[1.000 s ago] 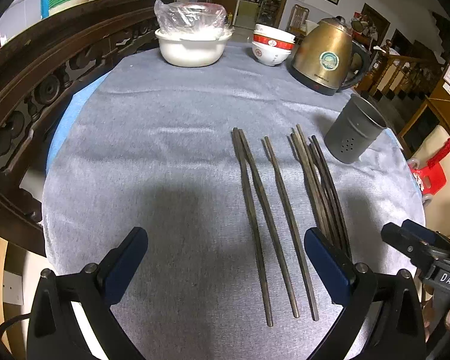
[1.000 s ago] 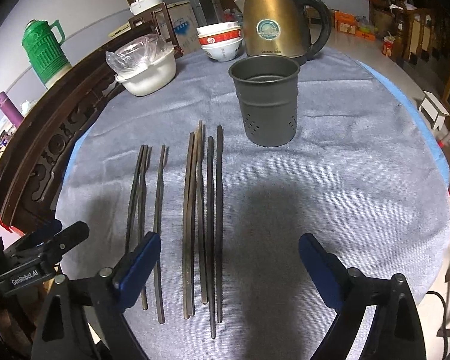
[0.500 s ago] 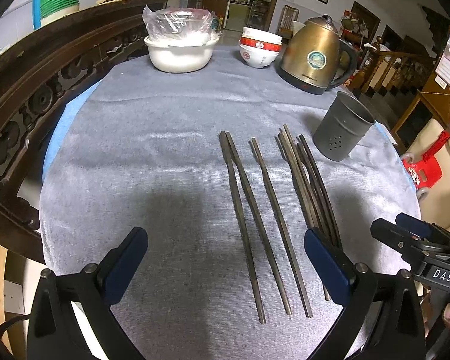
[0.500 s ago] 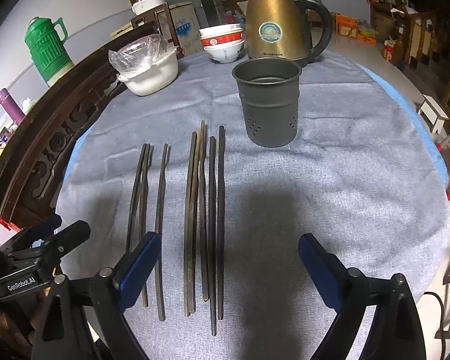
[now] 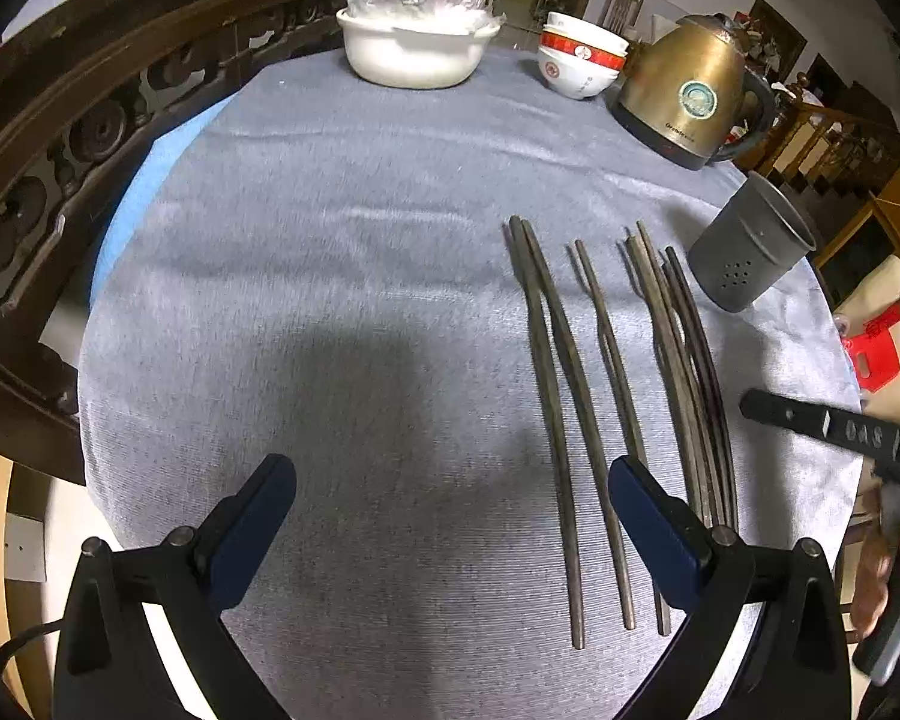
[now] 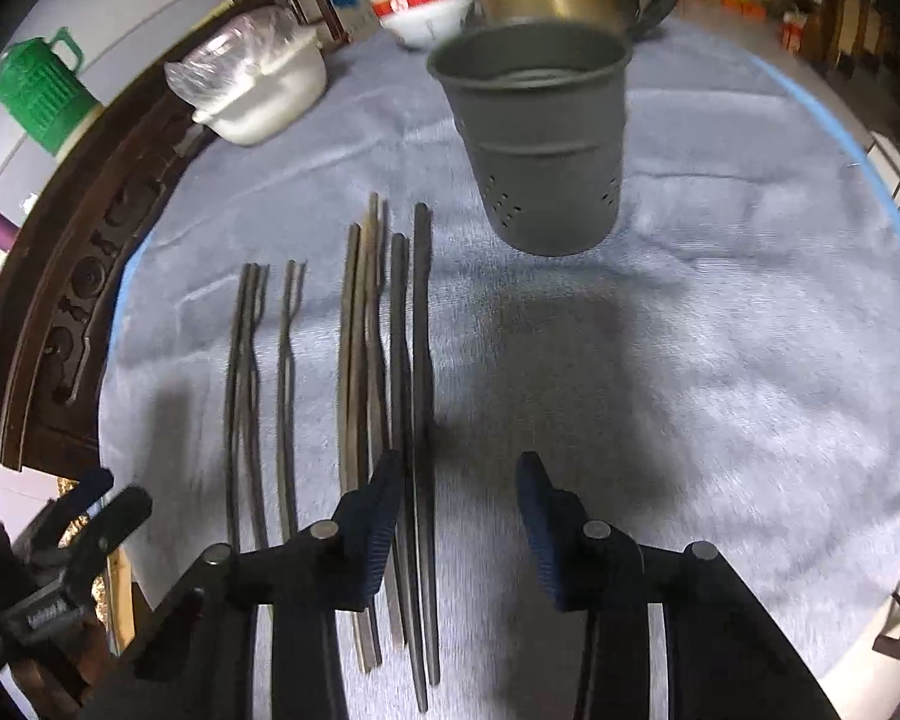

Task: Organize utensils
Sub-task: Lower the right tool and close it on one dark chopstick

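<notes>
Grey cloth (image 5: 342,276) over round table, chopsticks (image 6: 417,360) laid in rows w/ dark holder cup (image 6: 534,138) upright just beyond. Right gripper (image 6: 459,501) low over right-most sticks, left finger above them, jaws partly apart, nothing held. Left gripper (image 5: 450,504) wide apart, empty, level above cloth, left-side sticks (image 5: 549,396) between fingers, near right one.

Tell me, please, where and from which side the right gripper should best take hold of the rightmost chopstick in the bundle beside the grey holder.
Probably near its close end, from straight above. The rightmost chopstick lies flat on the cloth, pointing towards the grey holder, with bare cloth on its right and other sticks tight on its left. The right gripper is open over that end, so one finger should go down on each side.
</notes>
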`<state>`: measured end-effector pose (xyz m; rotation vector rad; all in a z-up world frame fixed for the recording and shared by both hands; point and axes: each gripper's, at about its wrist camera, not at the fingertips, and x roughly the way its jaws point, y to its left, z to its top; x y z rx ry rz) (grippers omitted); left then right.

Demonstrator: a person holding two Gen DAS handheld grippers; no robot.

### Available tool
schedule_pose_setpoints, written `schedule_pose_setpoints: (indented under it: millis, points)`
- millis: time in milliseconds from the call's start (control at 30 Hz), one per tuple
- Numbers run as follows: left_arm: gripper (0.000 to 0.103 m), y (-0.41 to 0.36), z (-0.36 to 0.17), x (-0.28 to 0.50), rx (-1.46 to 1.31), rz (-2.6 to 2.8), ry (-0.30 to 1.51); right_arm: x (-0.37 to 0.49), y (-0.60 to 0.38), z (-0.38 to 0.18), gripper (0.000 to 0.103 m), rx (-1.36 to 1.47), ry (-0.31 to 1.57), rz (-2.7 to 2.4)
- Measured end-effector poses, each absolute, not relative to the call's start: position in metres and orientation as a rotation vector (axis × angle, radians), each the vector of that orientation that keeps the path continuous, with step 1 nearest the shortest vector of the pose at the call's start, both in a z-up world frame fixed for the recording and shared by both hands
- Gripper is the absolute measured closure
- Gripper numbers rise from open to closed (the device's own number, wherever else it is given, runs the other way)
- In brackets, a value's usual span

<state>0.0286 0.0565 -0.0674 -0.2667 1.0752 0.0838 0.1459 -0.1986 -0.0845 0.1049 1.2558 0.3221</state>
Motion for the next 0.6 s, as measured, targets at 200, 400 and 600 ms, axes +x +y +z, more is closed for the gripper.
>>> schedule_pose_setpoints:
  millis: [200, 400, 600]
  points:
    - [0.0, 0.058, -0.072, 0.031, -0.261, 0.08, 1.091, 0.172, -0.186, -0.095, 0.063, 0.087, 1.31, 0.315]
    - [0.0, 0.062, -0.075, 0.037, -0.263, 0.075, 1.106, 0.185, -0.185, -0.102, 0.072, 0.12, 1.347, 0.333]
    - [0.0, 0.061, -0.076, 0.046, -0.266, 0.077, 1.121, 0.192, -0.173, -0.105, 0.084, 0.052, 1.374, 0.341]
